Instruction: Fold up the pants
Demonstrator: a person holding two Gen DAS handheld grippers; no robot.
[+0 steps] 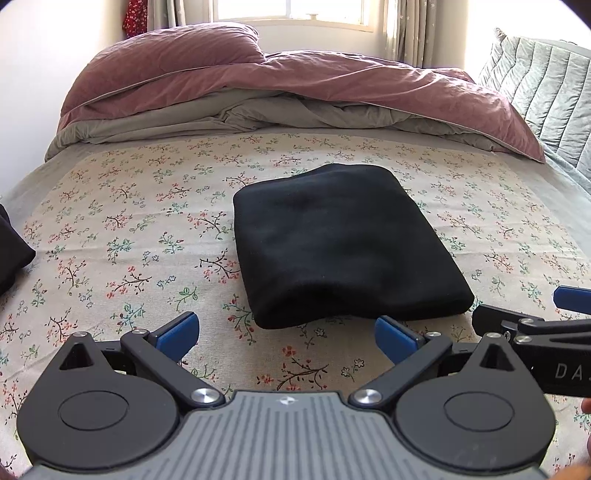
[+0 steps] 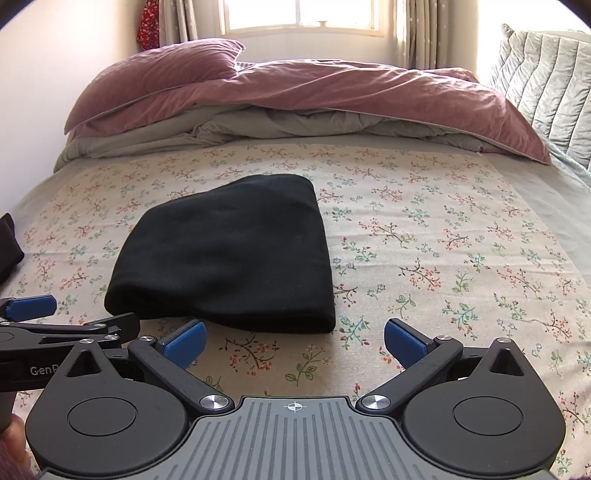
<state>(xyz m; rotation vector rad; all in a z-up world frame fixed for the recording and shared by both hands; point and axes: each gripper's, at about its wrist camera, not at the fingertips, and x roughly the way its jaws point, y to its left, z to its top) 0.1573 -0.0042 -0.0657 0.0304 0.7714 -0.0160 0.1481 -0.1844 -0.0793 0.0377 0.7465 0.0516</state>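
A floral sheet (image 1: pixel 129 229) covers the bed, with a rumpled pink duvet (image 1: pixel 295 85) bunched at its far end below the window (image 1: pixel 291 9), a grey quilted cushion (image 1: pixel 546 92) at the duvet's right.

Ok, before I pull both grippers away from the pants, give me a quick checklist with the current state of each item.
1. Left gripper released: ok, jaws wide apart, nothing between the blue pads.
2. Right gripper released: ok, jaws wide apart and empty.
3. Black pants folded into a compact bundle: ok, a neat thick rectangle, no leg trailing out.
4. Bundle resting flat on the floral sheet: ok, near edge slightly bowed up in the middle.
5. Fabric snagged on either gripper: ok, both sit short of the near edge, apart from it.
6. Dark cloth at the left edge, whether another garment to fold: cannot tell, mostly out of frame.
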